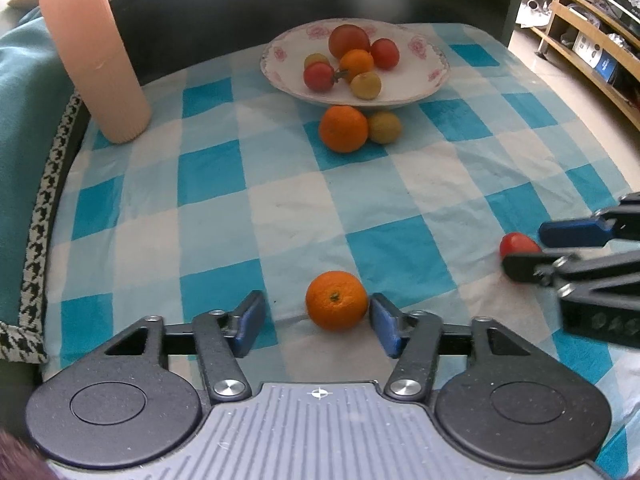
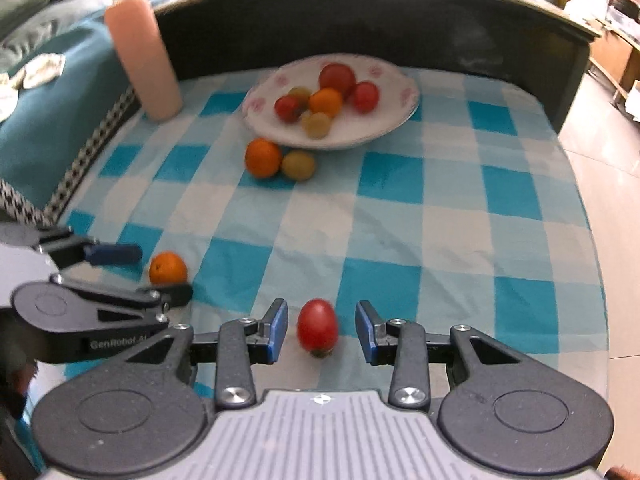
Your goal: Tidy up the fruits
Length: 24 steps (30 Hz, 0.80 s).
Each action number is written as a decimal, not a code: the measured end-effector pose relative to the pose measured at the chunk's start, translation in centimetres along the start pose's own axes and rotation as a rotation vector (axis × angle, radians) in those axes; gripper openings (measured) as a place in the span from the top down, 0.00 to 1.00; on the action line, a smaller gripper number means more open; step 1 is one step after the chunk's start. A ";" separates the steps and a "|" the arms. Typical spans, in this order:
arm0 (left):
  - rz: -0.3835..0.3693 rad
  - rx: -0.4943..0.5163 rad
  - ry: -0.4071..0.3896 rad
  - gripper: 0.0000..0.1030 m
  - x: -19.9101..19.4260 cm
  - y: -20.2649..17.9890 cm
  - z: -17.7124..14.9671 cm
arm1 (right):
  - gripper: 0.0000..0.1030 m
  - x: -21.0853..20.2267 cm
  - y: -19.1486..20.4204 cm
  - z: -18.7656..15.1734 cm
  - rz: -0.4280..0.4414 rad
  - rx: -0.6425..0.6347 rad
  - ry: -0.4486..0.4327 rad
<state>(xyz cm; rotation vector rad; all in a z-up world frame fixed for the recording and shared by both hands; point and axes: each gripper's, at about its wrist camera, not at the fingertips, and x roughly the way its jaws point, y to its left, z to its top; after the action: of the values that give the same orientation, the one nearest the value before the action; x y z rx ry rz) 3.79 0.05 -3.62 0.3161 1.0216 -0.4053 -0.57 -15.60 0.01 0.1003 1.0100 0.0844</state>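
Observation:
An orange (image 1: 336,300) lies on the blue checked cloth between the fingers of my left gripper (image 1: 316,302). The right pad (image 1: 382,320) touches it and the left pad stands clear, so the gripper is open. A small red tomato (image 2: 318,326) stands between the fingers of my right gripper (image 2: 321,309), which is open with a gap on each side. Each gripper shows in the other view: the right gripper (image 1: 526,248) around the tomato (image 1: 518,242), the left gripper (image 2: 162,274) around the orange (image 2: 168,267). A flowered plate (image 1: 420,92) at the back holds several fruits.
A second orange (image 1: 343,128) and a yellow-green fruit (image 1: 384,127) lie on the cloth just in front of the plate. A pink ribbed cylinder (image 1: 94,56) stands at the back left. A dark raised board (image 1: 240,8) runs behind the table. The teal sofa (image 1: 24,120) is at the left, the floor at the right.

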 end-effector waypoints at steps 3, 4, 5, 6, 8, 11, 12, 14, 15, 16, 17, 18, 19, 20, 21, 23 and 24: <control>-0.025 0.016 0.006 0.57 -0.1 -0.4 0.2 | 0.52 0.9 0.6 0.0 -0.035 -0.029 0.034; -0.027 0.021 0.008 0.60 0.0 -0.5 0.3 | 0.57 1.2 0.8 -0.1 -0.040 -0.041 0.041; -0.025 0.024 0.006 0.60 0.0 -0.6 0.4 | 0.60 1.4 1.2 -0.1 -0.050 -0.058 0.045; -0.022 0.024 0.008 0.60 0.1 -0.6 0.5 | 0.60 1.5 1.5 -0.1 -0.059 -0.073 0.047; -0.024 0.016 0.008 0.61 0.0 -0.6 0.6 | 0.60 1.6 1.7 0.0 -0.066 -0.083 0.046; -0.040 0.003 -0.005 0.61 -0.4 -0.5 1.0 | 0.60 1.5 1.2 0.1 -0.052 -0.061 0.050; -0.041 0.000 -0.011 0.61 -0.6 -0.5 1.1 | 0.60 1.4 1.1 0.2 -0.049 -0.055 0.049; -0.043 -0.012 -0.021 0.61 -0.8 -0.4 1.5 | 0.60 1.1 1.2 0.5 -0.045 -0.051 0.042; -0.047 -0.020 -0.026 0.61 -1.0 -0.3 1.7 | 0.60 0.8 1.3 0.7 -0.044 -0.048 0.035; -0.050 -0.024 -0.031 0.61 -1.1 -0.3 2.0 | 0.60 0.6 1.4 0.9 -0.042 -0.045 0.028; -0.051 -0.028 -0.036 0.61 -1.3 -0.2 2.2 | 0.60 0.4 1.5 1.2 -0.040 -0.044 0.018; -0.055 -0.033 -0.040 0.61 -1.4 -0.2 2.4 | 0.60 0.2 1.6 1.5 -0.038 -0.045 0.009; -0.060 -0.039 -0.042 0.61 -1.5 -0.1 2.6 | 0.60 -0.1 1.7 1.7 -0.036 -0.047 0.000; -0.062 -0.043 -0.044 0.61 -1.5 0.0 2.8 | 0.60 -0.2 1.7 2.0 -0.033 -0.048 -0.007; -0.057 -0.045 -0.046 0.61 -1.5 0.0 3.0 | 0.60 -0.4 1.7 2.2 -0.031 -0.047 -0.015; -0.056 -0.051 -0.049 0.61 -1.3 0.0 3.5 | 0.60 -0.6 1.5 2.5 -0.028 -0.044 -0.026; -0.058 -0.053 -0.050 0.61 -1.3 0.0 3.7 | 0.60 -0.6 1.4 2.7 -0.027 -0.039 -0.031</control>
<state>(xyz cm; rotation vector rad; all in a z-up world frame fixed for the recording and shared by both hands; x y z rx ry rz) 6.02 -1.40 -0.70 0.2281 0.9925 -0.4354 1.40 -14.42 2.08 0.0523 0.9784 0.0780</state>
